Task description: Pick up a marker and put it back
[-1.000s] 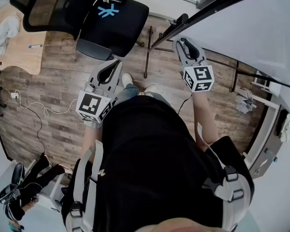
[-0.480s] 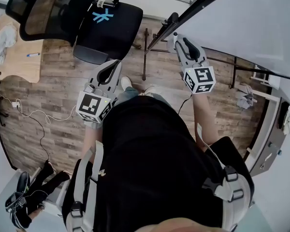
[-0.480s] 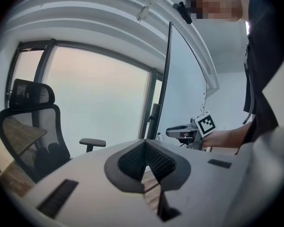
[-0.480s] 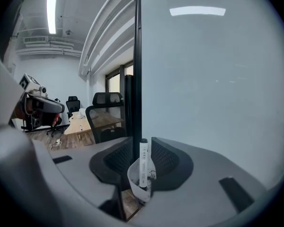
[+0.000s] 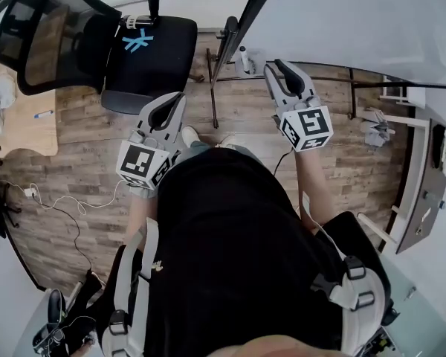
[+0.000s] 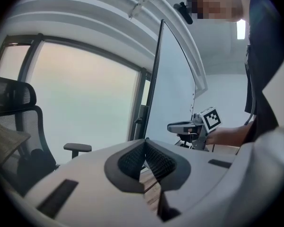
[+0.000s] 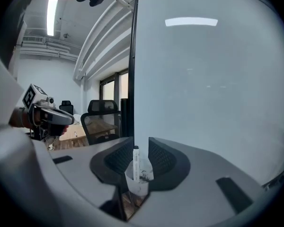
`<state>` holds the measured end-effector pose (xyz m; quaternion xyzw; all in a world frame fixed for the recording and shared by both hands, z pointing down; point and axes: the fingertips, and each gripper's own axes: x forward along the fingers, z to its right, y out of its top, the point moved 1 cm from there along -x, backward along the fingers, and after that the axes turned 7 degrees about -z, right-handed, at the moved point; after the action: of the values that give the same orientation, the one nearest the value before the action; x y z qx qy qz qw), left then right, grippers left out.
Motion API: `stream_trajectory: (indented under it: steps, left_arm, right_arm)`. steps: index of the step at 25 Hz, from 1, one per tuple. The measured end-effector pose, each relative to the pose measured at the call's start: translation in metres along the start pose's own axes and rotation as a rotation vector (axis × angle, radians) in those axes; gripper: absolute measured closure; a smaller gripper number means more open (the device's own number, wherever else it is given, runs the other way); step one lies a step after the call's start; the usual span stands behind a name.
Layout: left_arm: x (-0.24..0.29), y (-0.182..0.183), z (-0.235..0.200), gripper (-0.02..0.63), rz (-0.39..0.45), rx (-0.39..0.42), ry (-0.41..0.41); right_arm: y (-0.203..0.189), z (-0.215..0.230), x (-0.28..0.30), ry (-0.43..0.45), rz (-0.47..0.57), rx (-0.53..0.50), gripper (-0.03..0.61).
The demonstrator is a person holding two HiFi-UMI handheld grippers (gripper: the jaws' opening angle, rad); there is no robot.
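No readable words or numbers, blue asterisk-like sign [image 5: 137,41] on chair seat [image 5: 169,54], black-and-white square codes on left gripper [image 5: 178,97] and right gripper [image 5: 273,65] cubes, marker [image 7: 135,157] print illegible

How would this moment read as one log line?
stage: before grasp | left gripper: shut, empty | right gripper: open, pointed at marker | marker: upright in cup, untouched

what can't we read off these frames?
- Marker, right gripper view: too small to tell colour or label. Its lower end is hidden inside the cup.
- What the cup stands on, right gripper view: hidden behind the body of the right gripper.
- Pen on the desk, head view: too small to tell its type. The desk is cut off by the left edge.
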<state>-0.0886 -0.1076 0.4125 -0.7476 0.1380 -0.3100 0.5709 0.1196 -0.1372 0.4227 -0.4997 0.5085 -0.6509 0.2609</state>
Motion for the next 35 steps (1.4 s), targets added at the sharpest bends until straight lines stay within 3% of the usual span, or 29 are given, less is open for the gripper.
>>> stream_trajectory:
  steps: [16,35]
  left_arm:
    - [0.067,0.02,0.053,0.607,0.008,0.051,-0.246]
    - [0.117,0.033,0.121,0.607,-0.01,0.115,-0.48]
  right_arm:
    - [0.0,0.018,-0.083,-0.15,0.051,0.045,0.525]
    - [-0.018,0.024,-0.17,-0.332,0.056,0.129,0.529]
